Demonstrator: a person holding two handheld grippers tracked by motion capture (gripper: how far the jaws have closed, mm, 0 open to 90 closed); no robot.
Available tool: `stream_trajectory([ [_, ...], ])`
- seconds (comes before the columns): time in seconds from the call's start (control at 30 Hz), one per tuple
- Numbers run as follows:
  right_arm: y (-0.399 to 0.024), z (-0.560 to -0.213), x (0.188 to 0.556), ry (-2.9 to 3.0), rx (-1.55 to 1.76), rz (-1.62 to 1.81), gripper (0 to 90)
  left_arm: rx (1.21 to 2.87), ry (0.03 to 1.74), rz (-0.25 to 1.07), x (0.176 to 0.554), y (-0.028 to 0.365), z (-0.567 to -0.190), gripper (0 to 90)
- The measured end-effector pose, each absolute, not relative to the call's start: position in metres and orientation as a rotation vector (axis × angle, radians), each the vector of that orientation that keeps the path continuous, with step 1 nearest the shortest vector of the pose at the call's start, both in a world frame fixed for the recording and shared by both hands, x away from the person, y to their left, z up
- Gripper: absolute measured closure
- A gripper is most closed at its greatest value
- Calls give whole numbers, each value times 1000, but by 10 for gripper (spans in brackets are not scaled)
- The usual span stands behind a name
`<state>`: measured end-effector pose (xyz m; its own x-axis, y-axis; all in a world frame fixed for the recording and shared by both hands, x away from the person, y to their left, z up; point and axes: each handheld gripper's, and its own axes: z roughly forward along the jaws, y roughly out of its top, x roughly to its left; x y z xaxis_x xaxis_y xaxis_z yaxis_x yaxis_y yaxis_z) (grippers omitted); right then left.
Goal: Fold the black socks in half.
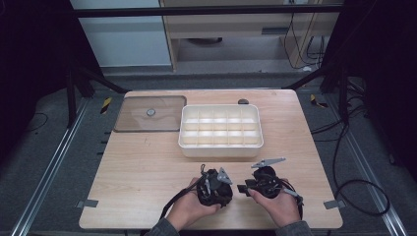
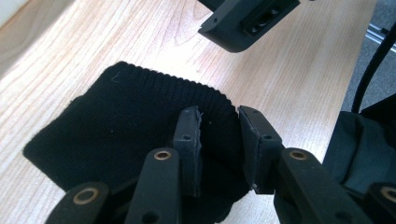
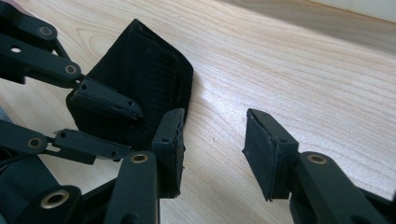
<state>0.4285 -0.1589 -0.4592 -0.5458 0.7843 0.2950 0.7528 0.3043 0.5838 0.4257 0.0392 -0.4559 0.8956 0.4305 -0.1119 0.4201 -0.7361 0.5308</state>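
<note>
The left gripper (image 2: 219, 140) has its jaws closed on a fold of the black knit cloth (image 2: 126, 126), which spreads toward the frame's lower left. The right gripper (image 3: 215, 154) stands open and empty, the cloth (image 3: 140, 84) just left of its left jaw, on the wooden table (image 3: 289, 70).

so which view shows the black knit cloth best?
Left gripper view: the black knit cloth lies flat, ribbed edge clear. The right gripper view shows it folded between the left gripper's jaws. The high view has it as a dark lump.
</note>
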Motion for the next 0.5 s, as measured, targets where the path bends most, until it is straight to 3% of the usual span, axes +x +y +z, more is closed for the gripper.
stream_trajectory([
  [0.5, -160, -459, 428, 2490, 1476, 1080, 546, 2448, 624, 30, 425, 46, -448, 634],
])
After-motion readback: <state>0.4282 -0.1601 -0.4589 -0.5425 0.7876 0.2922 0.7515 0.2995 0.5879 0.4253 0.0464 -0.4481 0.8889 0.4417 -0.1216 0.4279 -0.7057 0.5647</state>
